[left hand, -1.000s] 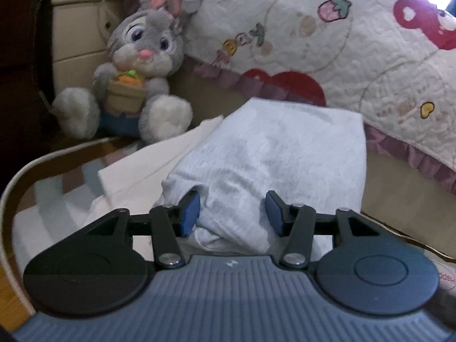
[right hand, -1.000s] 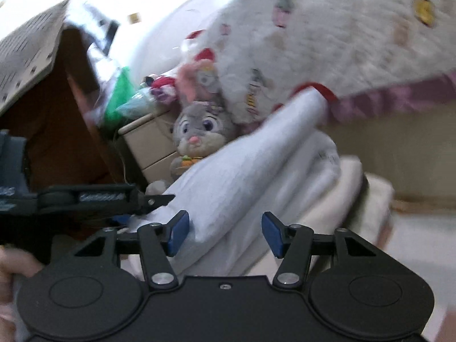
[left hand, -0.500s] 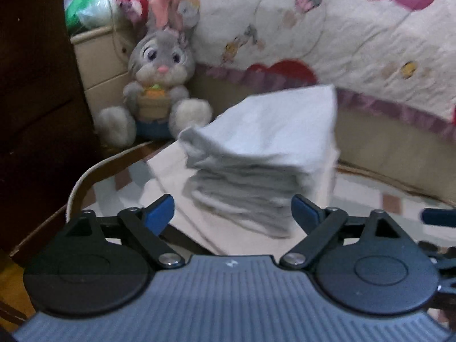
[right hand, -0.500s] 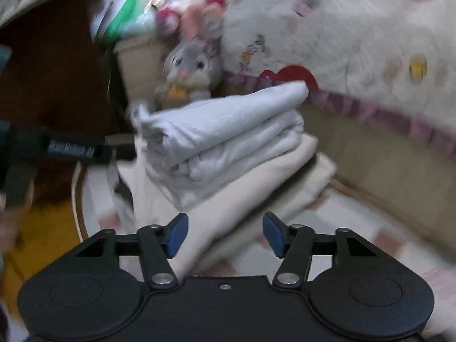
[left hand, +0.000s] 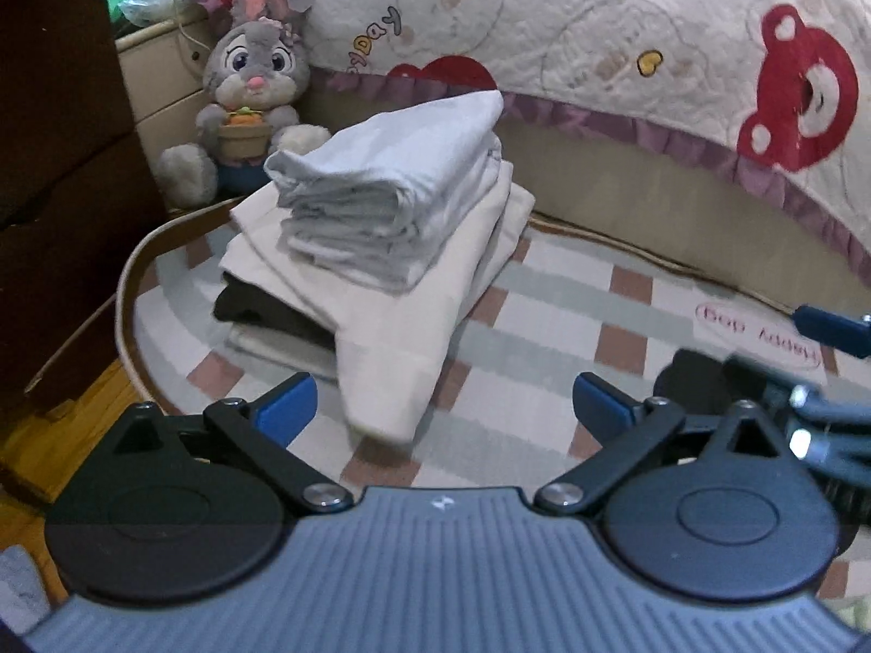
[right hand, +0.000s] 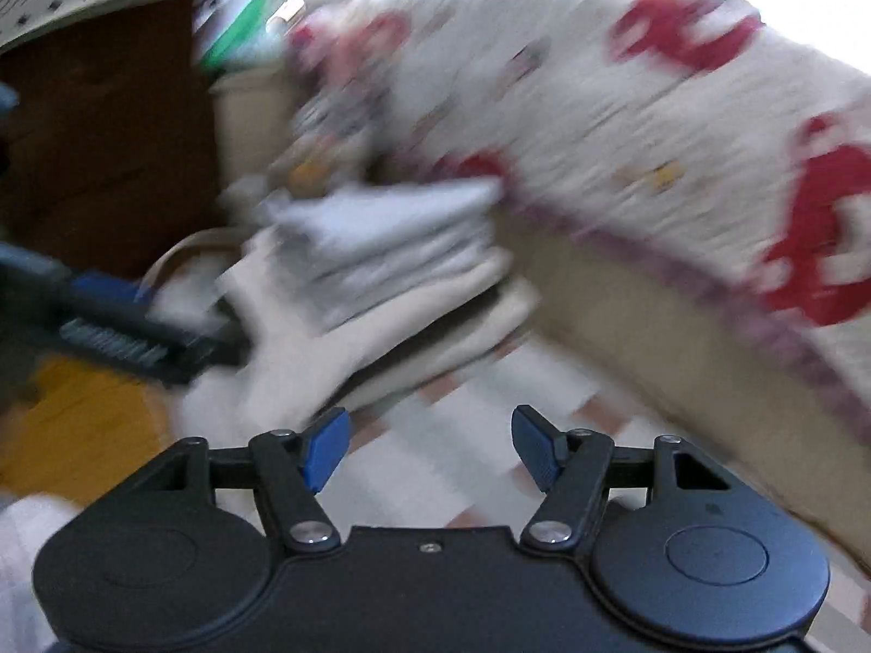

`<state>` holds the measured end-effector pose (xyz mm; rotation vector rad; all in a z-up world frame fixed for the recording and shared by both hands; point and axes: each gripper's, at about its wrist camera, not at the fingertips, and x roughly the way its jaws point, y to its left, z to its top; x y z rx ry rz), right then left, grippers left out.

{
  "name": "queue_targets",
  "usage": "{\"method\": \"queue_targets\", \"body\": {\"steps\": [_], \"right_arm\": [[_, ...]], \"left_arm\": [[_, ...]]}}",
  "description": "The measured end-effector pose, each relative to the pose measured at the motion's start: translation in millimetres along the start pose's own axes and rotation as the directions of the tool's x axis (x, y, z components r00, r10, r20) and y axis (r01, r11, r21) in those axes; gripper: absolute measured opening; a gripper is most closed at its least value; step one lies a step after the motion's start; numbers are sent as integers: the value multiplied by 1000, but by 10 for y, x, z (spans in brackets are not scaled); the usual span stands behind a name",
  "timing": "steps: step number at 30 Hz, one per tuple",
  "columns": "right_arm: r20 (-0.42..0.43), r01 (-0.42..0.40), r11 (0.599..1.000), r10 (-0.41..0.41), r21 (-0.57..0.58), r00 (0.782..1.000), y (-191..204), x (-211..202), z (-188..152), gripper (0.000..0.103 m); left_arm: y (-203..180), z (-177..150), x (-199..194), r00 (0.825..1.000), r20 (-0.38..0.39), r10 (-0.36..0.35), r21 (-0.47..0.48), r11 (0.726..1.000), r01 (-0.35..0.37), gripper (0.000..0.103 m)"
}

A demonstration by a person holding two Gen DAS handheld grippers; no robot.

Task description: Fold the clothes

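A folded pale grey-white garment [left hand: 397,201] tops a stack of folded clothes on a checked bed sheet [left hand: 588,305]. Under it lie a cream garment [left hand: 413,321] and a dark brown one [left hand: 261,310]. My left gripper [left hand: 442,408] stands open, back from the stack, with nothing between its blue pads. In the blurred right wrist view the same stack [right hand: 392,250] sits ahead, and my right gripper [right hand: 430,449] is open and empty. The left gripper's finger [right hand: 125,321] crosses the left side there. The right gripper's tip [left hand: 827,324] shows at the right edge of the left wrist view.
A grey plush rabbit [left hand: 250,92] sits behind the stack by a cream drawer unit [left hand: 158,81]. A quilted blanket with red bears [left hand: 653,43] drapes behind and to the right. Dark wooden furniture [left hand: 60,163] stands left, with wooden floor [left hand: 65,430] below.
Both grippers pulled back from the folded grey-white garment, leaving it on top of the stack. The left gripper opened wider. The right view swung and blurred.
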<state>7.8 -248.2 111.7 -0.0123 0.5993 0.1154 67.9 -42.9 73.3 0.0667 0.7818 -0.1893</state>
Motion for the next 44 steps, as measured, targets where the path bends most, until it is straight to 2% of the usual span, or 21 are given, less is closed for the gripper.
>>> {"method": "queue_targets", "body": {"steps": [1, 2, 11, 16, 25, 34, 44], "right_arm": [[37, 30, 999, -31, 34, 999, -10, -62, -76, 71], [35, 25, 999, -27, 48, 999, -22, -82, -115, 71], [-31, -52, 987, 58, 151, 998, -128, -211, -423, 71], [-55, -43, 993, 50, 114, 997, -40, -248, -514, 71], [-48, -26, 995, 31, 96, 998, 4, -345, -639, 71], [-39, -25, 991, 30, 128, 999, -63, -367, -672, 71], [-28, -43, 993, 46, 106, 999, -44, -403, -696, 71]], "left_arm": [[-34, -46, -25, 1000, 0, 9, 4, 1000, -9, 102], [-69, -94, -45, 1000, -2, 18, 10, 1000, -18, 102], [-315, -442, -127, 999, -28, 36, 25, 999, -35, 102], [-372, -485, -143, 996, -21, 88, 39, 995, -87, 102], [-444, -588, -167, 993, -34, 114, 43, 993, -112, 102], [-483, -607, -154, 994, -27, 104, 59, 993, -103, 102], [-442, -616, -172, 996, -27, 86, 46, 995, -84, 102]]}}
